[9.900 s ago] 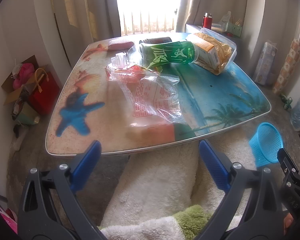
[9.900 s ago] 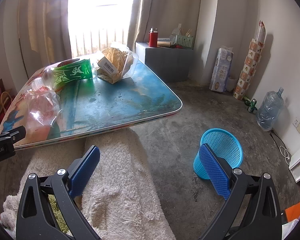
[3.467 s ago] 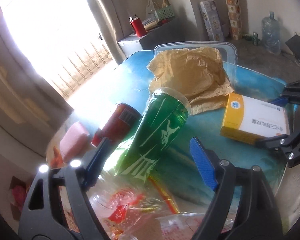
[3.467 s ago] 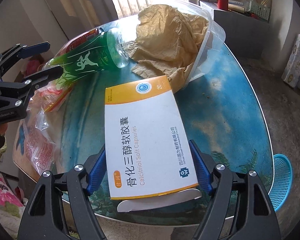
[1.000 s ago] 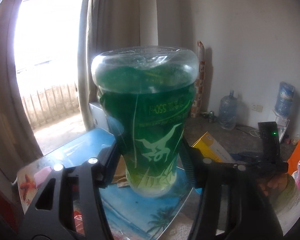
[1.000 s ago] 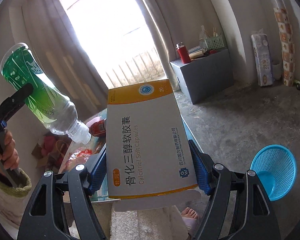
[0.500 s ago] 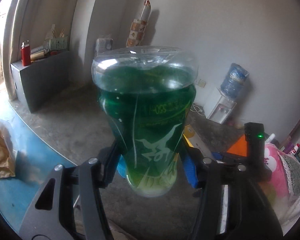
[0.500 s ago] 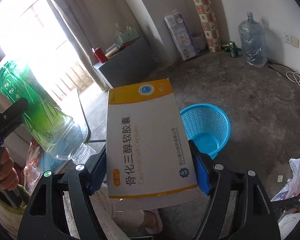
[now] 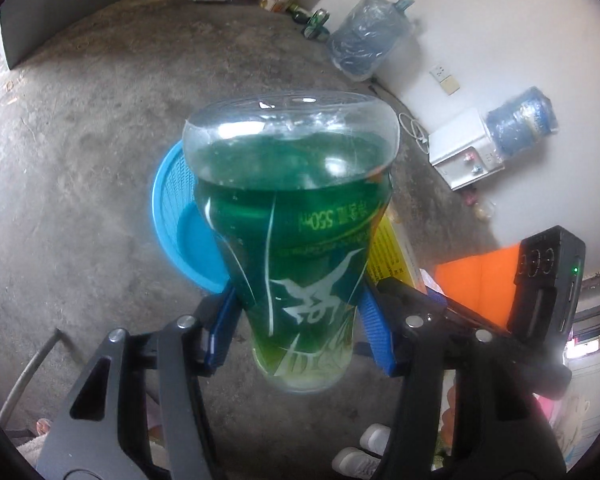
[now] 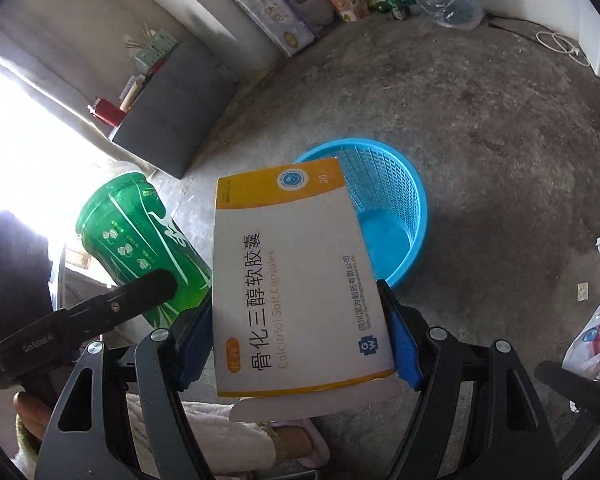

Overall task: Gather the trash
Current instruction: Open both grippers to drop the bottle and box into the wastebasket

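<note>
While the left wrist view looks steeply down at a grey concrete floor [image 9: 80,128], the left tongs [image 9: 300,332] are clamped on a green-labelled clear plastic bottle [image 9: 296,240], their blue pads [image 9: 224,328] pressing its sides near the neck end, its broad base pointing away from the camera. Directly beyond the bottle, partly hidden by it, a round blue plastic mesh basket [image 9: 176,216] stands on the floor. Just to the right of the left tongs, the yellow edge of a white-and-yellow cardboard medicine box [image 9: 388,252] shows behind the bottle, carried by the black frame of the right tongs [image 9: 440,308]. Farther out to the right lie two large blue water jugs [image 9: 364,44] by a white wall.

In the right wrist view, the right tongs [image 10: 300,340] grip the medicine box [image 10: 296,272] by its two long edges, with the printed face towards the camera and a loose flap hanging at the near end. The blue basket [image 10: 384,208] sits on the floor [image 10: 500,120] just beyond the box's far end, its open mouth partly covered by the box. To the left of the right tongs, the green bottle [image 10: 140,236] is tilted in the left tongs [image 10: 100,312], near the box but apart from it. A hand [image 10: 32,412] shows below them.
</note>
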`<state>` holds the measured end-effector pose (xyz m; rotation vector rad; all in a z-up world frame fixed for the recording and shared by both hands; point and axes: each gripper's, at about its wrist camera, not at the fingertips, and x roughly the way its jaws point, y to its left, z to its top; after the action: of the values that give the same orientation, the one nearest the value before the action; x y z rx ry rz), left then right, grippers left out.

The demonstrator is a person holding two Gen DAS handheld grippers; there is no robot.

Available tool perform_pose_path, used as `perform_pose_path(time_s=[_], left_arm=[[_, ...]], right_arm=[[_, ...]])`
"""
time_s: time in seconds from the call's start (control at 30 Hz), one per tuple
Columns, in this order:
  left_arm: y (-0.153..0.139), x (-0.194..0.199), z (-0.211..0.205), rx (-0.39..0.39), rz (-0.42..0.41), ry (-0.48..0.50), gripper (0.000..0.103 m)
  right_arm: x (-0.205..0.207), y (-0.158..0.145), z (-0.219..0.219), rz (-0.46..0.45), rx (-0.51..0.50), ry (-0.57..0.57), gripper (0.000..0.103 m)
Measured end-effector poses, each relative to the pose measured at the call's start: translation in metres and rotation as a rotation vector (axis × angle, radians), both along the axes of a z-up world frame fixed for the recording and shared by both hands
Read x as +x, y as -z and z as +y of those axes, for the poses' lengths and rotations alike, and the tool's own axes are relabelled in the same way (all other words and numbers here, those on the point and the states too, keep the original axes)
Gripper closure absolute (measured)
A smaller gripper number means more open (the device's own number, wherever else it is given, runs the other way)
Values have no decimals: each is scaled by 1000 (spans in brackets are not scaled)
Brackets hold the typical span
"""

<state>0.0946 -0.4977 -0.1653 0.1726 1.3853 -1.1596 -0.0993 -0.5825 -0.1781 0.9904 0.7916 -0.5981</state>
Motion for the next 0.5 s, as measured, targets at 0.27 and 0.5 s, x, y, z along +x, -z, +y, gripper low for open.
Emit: perform_pose_path(time_s=[0.27,0.5], left_arm=[[87,39,-49,153,73,-132,47],[110,60,-36,176,108,-204,41]], right_arm=[[46,67,-55,162,51,25,30],[71,90,-68,241,26,-19,29]])
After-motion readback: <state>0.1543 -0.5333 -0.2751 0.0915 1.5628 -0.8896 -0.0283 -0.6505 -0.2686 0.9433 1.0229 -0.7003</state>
